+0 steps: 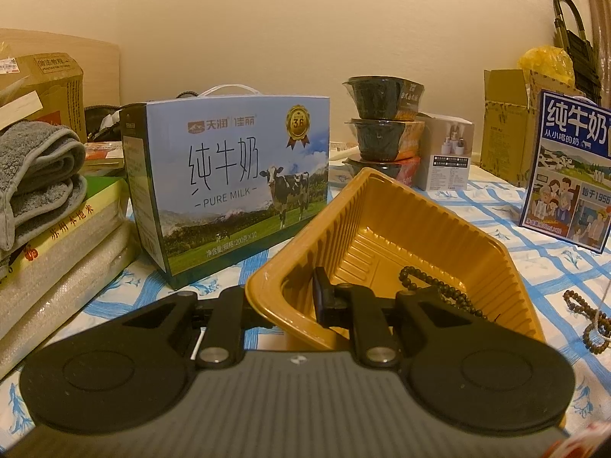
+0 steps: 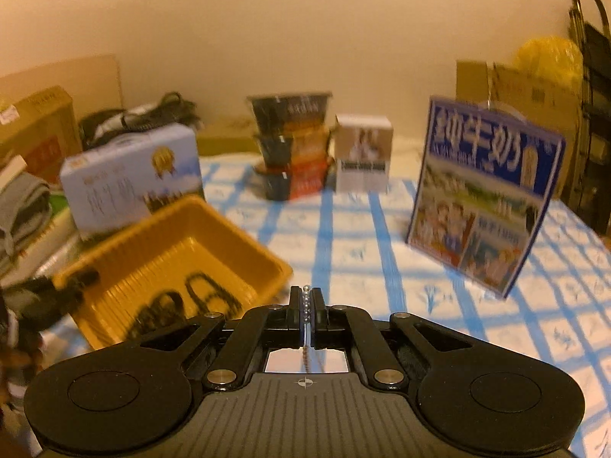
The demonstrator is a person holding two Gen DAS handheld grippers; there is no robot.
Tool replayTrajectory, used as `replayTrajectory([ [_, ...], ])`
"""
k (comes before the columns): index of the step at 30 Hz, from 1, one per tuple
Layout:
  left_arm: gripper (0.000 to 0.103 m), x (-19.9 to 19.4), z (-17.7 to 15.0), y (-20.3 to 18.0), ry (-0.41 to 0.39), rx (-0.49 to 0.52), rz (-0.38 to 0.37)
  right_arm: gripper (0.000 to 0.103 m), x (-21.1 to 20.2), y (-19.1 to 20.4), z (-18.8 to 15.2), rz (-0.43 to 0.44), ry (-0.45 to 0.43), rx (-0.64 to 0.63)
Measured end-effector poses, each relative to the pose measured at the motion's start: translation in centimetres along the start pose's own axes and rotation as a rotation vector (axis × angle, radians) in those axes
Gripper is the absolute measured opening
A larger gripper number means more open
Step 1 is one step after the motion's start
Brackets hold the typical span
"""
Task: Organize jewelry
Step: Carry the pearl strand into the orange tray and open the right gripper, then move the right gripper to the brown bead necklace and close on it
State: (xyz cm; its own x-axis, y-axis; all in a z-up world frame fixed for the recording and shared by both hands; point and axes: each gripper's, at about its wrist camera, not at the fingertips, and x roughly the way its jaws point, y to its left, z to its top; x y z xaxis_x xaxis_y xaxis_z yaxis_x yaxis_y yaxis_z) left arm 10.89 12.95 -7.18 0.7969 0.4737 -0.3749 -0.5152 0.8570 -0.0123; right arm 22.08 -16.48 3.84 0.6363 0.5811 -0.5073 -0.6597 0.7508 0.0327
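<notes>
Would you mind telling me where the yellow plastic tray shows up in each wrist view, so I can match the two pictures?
Left wrist view: the yellow tray fills the lower centre, its near wall clamped by the left gripper.
Right wrist view: the yellow tray sits lower left.
Shared landmark: the stack of black bowls near the wall.

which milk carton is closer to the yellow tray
The light-blue Pure Milk carton, just behind the yellow tray; the dark-blue carton stands apart.

Warm yellowish light washes a plain cream wall (image 1: 305, 19); below it, a table under a blue-and-white checked cloth (image 2: 343, 236) fills the view.
</notes>
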Motion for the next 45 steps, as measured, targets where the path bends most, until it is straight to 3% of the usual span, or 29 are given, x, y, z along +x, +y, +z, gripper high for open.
replayTrajectory([
  [5, 0.016, 0.0, 0.0, 0.0, 0.000, -0.002, -0.001, 0.003, -1.0, 2.2, 2.5, 0.064, -0.030, 0.006],
  [15, 0.015, 0.0, 0.0, -0.1, 0.000, -0.007, -0.002, 0.003, 1.0, 7.6, 6.9, 0.293, -0.141, 0.095],
  [21, 0.015, -0.1, 0.0, -0.1, -0.002, -0.011, -0.004, 0.003, 5.7, 10.2, 7.0, 0.382, -0.090, 0.140],
  [26, 0.015, 0.0, -0.1, 0.0, 0.000, -0.014, -0.005, 0.009, 8.5, 10.8, 5.6, 0.360, -0.016, 0.128],
  [31, 0.015, 0.0, -0.1, 0.0, 0.001, -0.017, -0.003, 0.032, 8.7, 9.1, 3.3, 0.306, 0.029, 0.151],
  [33, 0.015, 0.1, -0.1, 0.0, 0.002, -0.017, -0.003, 0.036, 8.6, 8.2, 2.2, 0.282, 0.053, 0.166],
  [45, 0.015, 0.1, -0.1, 0.0, 0.002, -0.010, 0.001, 0.041, 7.4, 3.9, -5.0, 0.131, 0.194, 0.233],
])
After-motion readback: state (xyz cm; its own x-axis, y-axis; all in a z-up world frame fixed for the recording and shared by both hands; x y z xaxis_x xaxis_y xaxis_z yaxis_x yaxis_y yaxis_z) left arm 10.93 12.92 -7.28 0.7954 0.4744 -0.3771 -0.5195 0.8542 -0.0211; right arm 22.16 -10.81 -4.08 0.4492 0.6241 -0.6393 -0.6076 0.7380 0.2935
